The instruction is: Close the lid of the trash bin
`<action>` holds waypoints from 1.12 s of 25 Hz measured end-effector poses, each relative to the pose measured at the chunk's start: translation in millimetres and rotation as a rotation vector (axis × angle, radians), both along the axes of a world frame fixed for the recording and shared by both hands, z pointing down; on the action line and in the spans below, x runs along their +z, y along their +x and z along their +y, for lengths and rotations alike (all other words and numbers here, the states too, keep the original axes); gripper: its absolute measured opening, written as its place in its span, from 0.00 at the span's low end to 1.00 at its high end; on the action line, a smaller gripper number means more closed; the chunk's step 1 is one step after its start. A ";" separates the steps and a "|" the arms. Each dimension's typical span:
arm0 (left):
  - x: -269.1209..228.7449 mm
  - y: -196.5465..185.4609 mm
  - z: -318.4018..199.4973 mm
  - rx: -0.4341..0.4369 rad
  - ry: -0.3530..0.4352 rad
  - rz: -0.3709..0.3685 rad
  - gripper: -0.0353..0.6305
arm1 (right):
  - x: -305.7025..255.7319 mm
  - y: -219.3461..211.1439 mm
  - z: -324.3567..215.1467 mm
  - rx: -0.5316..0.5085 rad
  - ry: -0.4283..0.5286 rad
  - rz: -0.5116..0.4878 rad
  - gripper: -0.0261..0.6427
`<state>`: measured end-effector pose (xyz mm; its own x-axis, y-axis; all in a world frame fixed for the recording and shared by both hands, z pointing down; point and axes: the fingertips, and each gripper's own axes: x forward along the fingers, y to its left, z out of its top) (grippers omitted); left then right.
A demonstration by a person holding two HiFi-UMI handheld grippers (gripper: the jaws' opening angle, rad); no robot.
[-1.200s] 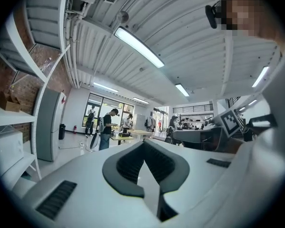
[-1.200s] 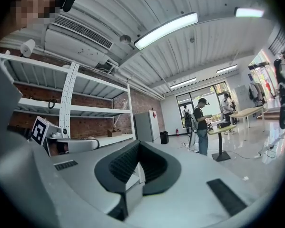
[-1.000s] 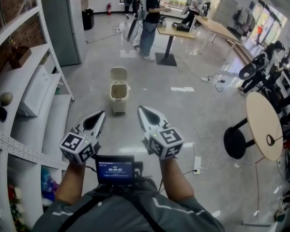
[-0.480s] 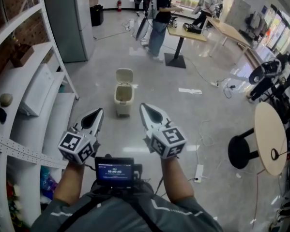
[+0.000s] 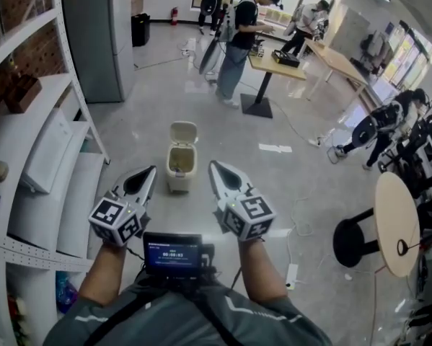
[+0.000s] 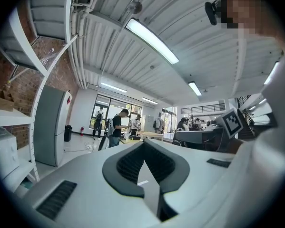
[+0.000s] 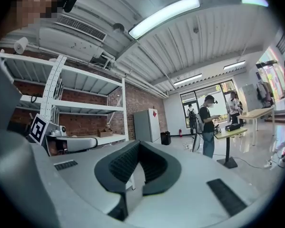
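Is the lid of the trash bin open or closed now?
Open. The lid stands raised behind the trash bin, and the bin's inside is visible from above.

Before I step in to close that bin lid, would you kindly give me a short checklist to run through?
1. Trash bin lid open, needing closing: ok, it stands upright behind the opening.
2. Bin within reach: not ok, it sits on the floor ahead, apart from both grippers.
3. Left gripper free: ok, jaws together, nothing held.
4. Right gripper free: ok, jaws together, nothing held.
5. Contents below the rim: cannot tell.
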<state>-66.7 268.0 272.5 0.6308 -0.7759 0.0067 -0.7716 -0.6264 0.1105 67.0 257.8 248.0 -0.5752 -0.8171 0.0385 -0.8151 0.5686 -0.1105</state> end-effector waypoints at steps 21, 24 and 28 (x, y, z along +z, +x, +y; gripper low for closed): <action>2.6 -39.4 -184.1 0.147 -0.028 0.061 0.05 | 3.1 -42.1 -169.3 0.147 -0.053 0.058 0.04; 3.5 -47.1 -201.6 0.133 -0.029 0.079 0.05 | 4.5 -48.2 -187.2 0.141 -0.048 0.066 0.04; 7.3 -49.7 -225.9 0.112 -0.028 0.070 0.05 | 7.5 -48.3 -215.2 0.129 -0.041 0.047 0.04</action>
